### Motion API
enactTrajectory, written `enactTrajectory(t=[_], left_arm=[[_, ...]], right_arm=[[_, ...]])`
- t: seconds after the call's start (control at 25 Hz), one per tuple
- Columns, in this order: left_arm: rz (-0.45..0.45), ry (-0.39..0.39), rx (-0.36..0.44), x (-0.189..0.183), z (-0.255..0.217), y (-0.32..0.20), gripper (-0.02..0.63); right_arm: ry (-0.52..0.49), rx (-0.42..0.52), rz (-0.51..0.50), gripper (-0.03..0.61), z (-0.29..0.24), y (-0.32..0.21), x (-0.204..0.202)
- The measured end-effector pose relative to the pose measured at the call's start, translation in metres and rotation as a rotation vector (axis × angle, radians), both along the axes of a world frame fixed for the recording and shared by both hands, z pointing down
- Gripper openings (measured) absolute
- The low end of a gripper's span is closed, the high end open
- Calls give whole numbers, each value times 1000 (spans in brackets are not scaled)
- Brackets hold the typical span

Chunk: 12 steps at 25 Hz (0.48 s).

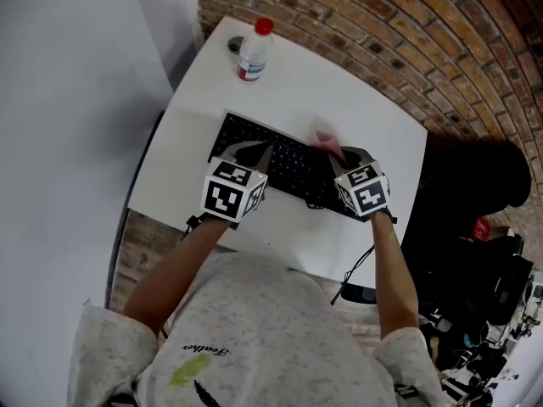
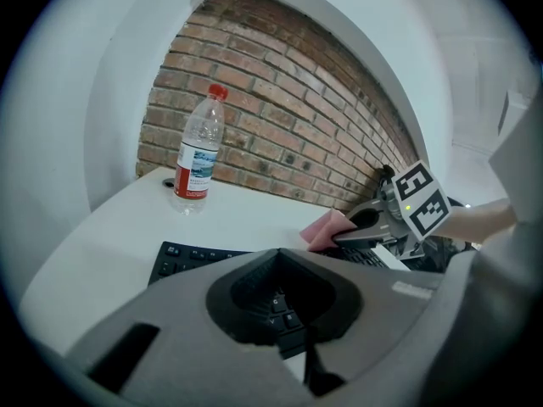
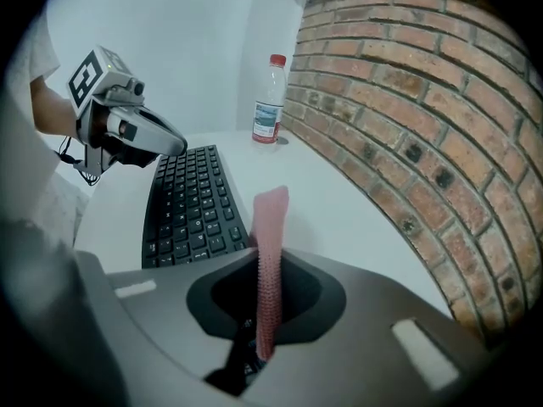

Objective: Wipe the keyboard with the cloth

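Observation:
A black keyboard [image 1: 284, 164] lies across the white table [image 1: 339, 100]. My right gripper [image 1: 338, 158] hovers over the keyboard's right end, shut on a pink cloth [image 1: 327, 140]. In the right gripper view the cloth [image 3: 271, 227] stands up as a thin strip pinched between the jaws, with the keyboard [image 3: 187, 202] to its left. My left gripper [image 1: 254, 155] is over the keyboard's left half, its jaws closed together on nothing. In the left gripper view, keys [image 2: 191, 257] show below the left gripper [image 2: 276, 257], and the cloth [image 2: 327, 227] shows in the other gripper.
A clear water bottle [image 1: 253, 53] with a red cap stands at the table's far left corner, with a small dark round object [image 1: 235, 44] beside it. A brick wall [image 1: 407, 41] runs behind the table. Dark equipment [image 1: 492, 253] sits on the floor at the right.

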State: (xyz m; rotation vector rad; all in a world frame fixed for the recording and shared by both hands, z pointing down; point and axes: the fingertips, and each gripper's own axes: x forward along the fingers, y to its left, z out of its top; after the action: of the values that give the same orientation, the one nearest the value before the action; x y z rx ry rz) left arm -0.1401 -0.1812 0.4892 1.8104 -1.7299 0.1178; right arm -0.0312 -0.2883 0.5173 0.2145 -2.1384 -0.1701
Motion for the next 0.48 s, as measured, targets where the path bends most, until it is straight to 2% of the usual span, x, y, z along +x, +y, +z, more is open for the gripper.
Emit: enactTrajectory(t=[0.48], left_arm=[[-34,7,-10,-36,5,23,-5]], right_arm=[[6,-1,-74,23,-3,21,-53]])
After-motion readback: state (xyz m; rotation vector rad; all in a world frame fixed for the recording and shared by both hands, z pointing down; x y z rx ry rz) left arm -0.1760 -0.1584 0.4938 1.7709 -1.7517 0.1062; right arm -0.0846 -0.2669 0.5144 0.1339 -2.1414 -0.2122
